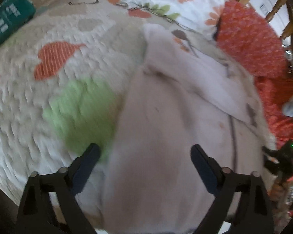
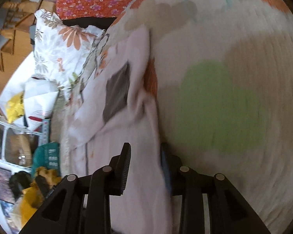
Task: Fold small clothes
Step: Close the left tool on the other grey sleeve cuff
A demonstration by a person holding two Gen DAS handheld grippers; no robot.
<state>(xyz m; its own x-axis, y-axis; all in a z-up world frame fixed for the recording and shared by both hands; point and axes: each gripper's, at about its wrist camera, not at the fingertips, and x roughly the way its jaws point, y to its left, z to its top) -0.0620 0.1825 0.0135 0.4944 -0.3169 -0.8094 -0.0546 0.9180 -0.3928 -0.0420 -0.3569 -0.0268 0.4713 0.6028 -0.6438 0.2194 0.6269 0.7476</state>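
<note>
A quilted bedspread (image 1: 54, 89) covered the bed, floral pillow (image 2: 56, 52) nearby. The pale garment (image 1: 166, 117) lay under the spread-apart left gripper (image 1: 144, 156); the right gripper (image 2: 144, 156) pinched its edge.

No wording can be read anywhere in either view. A teal package (image 1: 8, 21) at the far left edge of the bed carries rows of white print, too blurred by motion to make out; the same teal package (image 2: 50, 156) appears in the right wrist view, its white lettering equally illegible. A yellow-and-white bag (image 2: 15, 105) beyond the bed's edge bears dark marks that cannot be deciphered. No brand, number or sign can be made out on any of them.
</note>
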